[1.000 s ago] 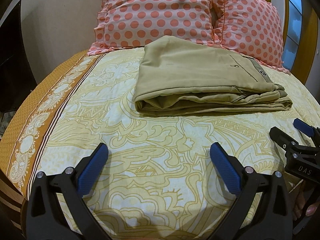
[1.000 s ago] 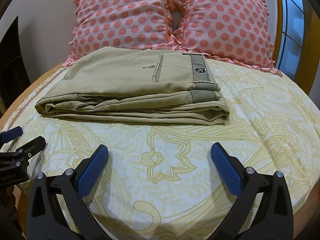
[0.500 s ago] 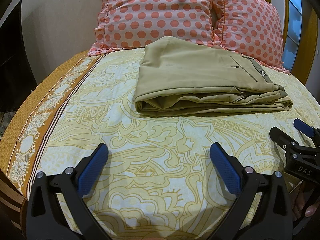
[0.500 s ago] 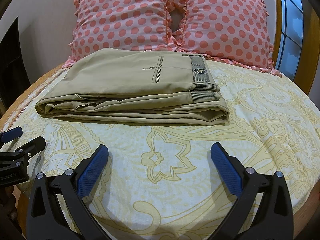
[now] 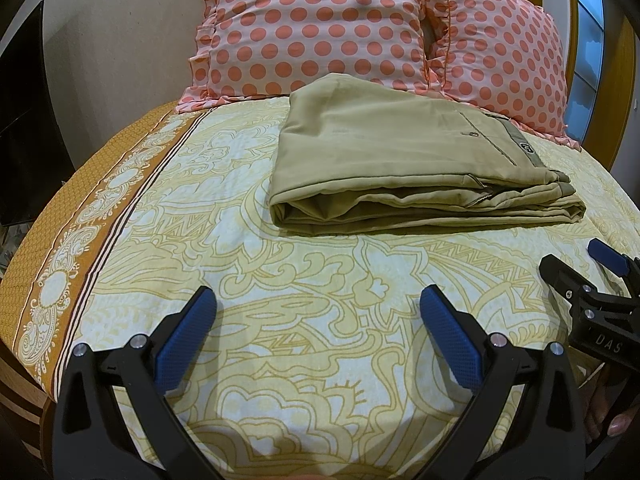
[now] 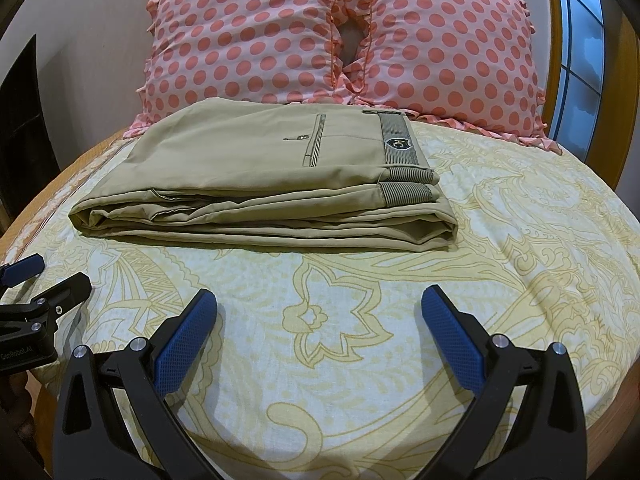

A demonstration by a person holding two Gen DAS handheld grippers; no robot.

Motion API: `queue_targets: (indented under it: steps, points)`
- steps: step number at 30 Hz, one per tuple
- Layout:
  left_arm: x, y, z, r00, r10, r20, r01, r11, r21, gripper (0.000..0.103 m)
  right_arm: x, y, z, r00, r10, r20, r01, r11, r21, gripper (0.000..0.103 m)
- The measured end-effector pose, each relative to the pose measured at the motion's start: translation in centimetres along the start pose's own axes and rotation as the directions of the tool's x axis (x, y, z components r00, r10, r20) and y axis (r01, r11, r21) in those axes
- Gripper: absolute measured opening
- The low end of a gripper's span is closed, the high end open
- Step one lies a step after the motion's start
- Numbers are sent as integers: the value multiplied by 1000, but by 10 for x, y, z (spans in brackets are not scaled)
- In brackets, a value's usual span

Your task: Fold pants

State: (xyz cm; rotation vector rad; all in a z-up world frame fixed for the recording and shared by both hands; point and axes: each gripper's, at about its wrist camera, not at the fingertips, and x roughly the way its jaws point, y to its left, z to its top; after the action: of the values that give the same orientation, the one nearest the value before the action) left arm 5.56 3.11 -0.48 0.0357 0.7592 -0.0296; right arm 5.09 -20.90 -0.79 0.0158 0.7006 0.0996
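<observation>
Khaki pants point(image 5: 400, 168) lie folded in a flat rectangle on the bed, waistband to the right; they also show in the right wrist view point(image 6: 256, 188). My left gripper point(image 5: 318, 312) is open and empty, held over the sheet in front of the pants. My right gripper point(image 6: 318, 312) is open and empty, also in front of the pants. The right gripper shows at the right edge of the left wrist view point(image 5: 580, 268), and the left gripper at the left edge of the right wrist view point(image 6: 44, 280).
The bed has a yellow patterned sheet point(image 5: 280, 280) with an orange border point(image 5: 60, 240) at the left. Two pink polka-dot pillows point(image 6: 248, 40) point(image 6: 448, 52) stand behind the pants. A window point(image 6: 580, 40) is at the right.
</observation>
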Motion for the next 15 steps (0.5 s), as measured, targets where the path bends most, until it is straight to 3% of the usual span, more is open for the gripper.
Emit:
queue_targets:
  steps: [15]
  points:
    - [0,1,2,1000,0,-5,0,1000,-1,101,1,0,0,1000,-1,2,1,1000,1,102]
